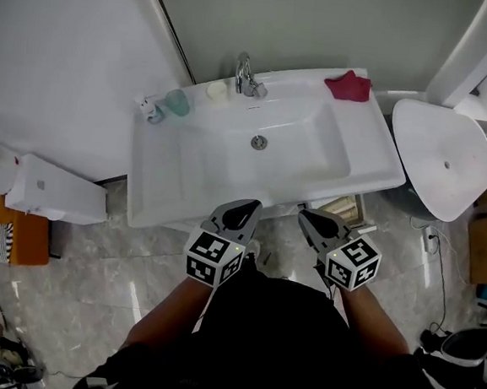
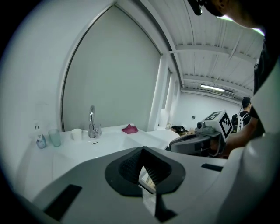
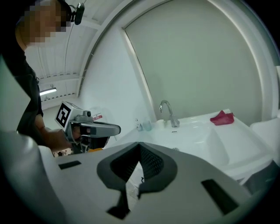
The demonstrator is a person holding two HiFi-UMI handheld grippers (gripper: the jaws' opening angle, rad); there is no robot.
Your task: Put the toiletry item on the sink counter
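A small toiletry bottle (image 1: pixel 153 111) stands at the back left corner of the white sink counter (image 1: pixel 168 183), next to a pale green cup (image 1: pixel 178 101). The same bottle (image 2: pixel 40 141) shows small at the left of the left gripper view and far off in the right gripper view (image 3: pixel 138 126). My left gripper (image 1: pixel 247 205) and right gripper (image 1: pixel 309 214) are side by side at the counter's front edge, well short of the bottle. Both are shut with nothing between their jaws, as the left gripper's own view (image 2: pixel 142 151) and the right gripper's own view (image 3: pixel 139 146) show.
A chrome faucet (image 1: pixel 250 78) rises behind the basin (image 1: pixel 260 148), with a white cup (image 1: pixel 217 90) to its left. A red cloth (image 1: pixel 349 86) lies at the counter's back right. A white toilet (image 1: pixel 442 156) stands right of the sink, a white box (image 1: pixel 58 188) left.
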